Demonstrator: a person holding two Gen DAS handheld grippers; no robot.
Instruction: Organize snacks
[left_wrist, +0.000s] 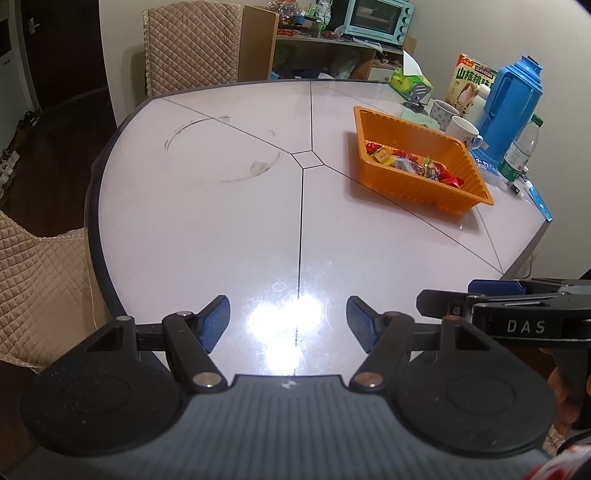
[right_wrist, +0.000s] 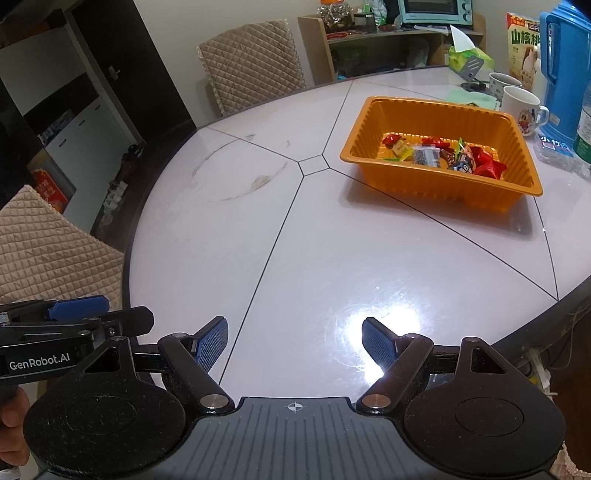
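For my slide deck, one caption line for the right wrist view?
Open right gripper above the white table; wrapped snacks lie in the orange tray ahead.

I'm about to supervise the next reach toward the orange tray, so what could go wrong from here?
1. The orange tray sits close to two mugs and a blue jug; a wide reach might knock them.
2. The wrapped snacks lie piled together, so open jaws may catch several.
3. The left hand-held gripper and right hand-held gripper sit side by side and could collide.
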